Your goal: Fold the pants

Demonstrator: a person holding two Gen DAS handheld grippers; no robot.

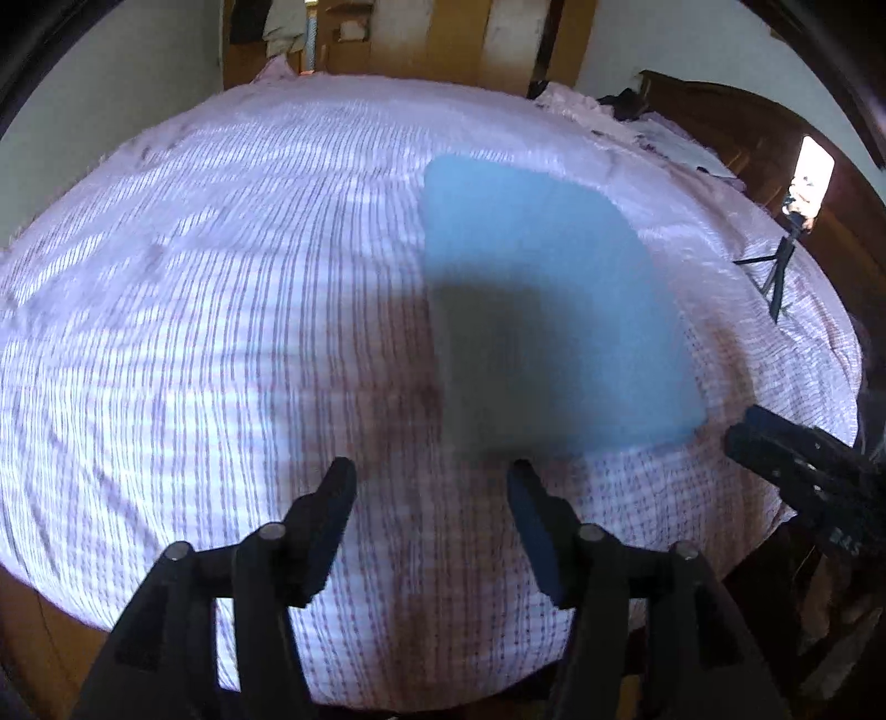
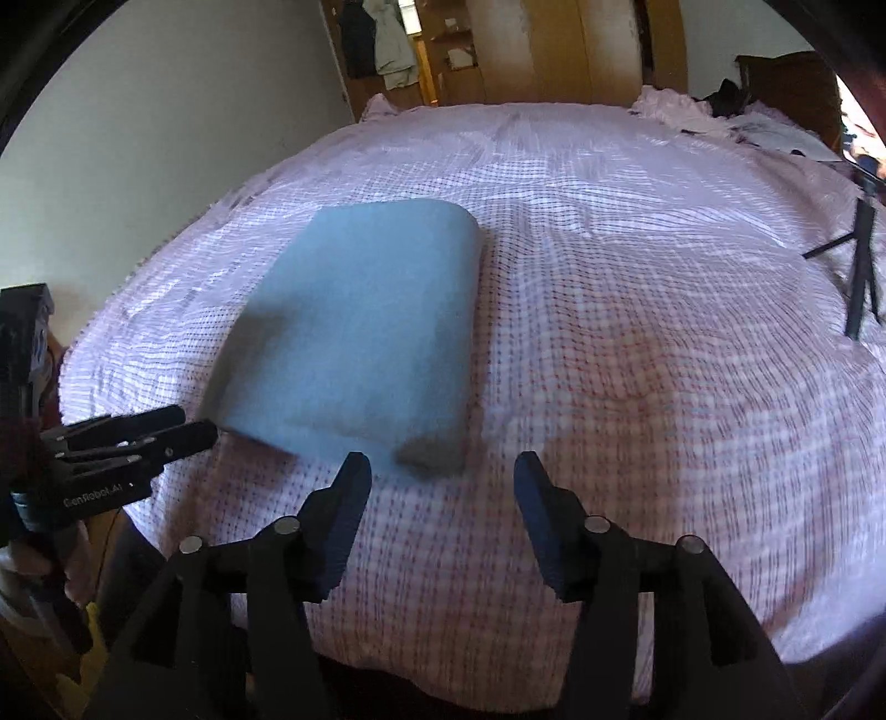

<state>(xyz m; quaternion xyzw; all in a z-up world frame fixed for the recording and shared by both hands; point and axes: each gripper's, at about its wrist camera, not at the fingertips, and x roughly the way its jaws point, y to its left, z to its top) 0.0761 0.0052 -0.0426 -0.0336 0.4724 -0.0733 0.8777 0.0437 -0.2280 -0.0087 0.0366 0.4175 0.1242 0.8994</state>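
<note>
The light blue pants (image 1: 542, 310) lie folded into a flat rectangle on the pink checked bedspread (image 1: 221, 277). They also show in the right wrist view (image 2: 365, 327), left of centre. My left gripper (image 1: 432, 487) is open and empty, hovering just short of the pants' near edge. My right gripper (image 2: 443, 482) is open and empty, near the pants' near right corner. The right gripper shows at the right edge of the left wrist view (image 1: 797, 459). The left gripper shows at the left edge of the right wrist view (image 2: 160, 437).
A small black tripod (image 1: 775, 271) with a phone (image 1: 811, 177) stands on the bed's right side; the tripod also shows in the right wrist view (image 2: 861, 266). A dark wooden headboard (image 1: 747, 122) with clutter is at far right. Wooden wardrobes (image 2: 554, 50) stand beyond the bed.
</note>
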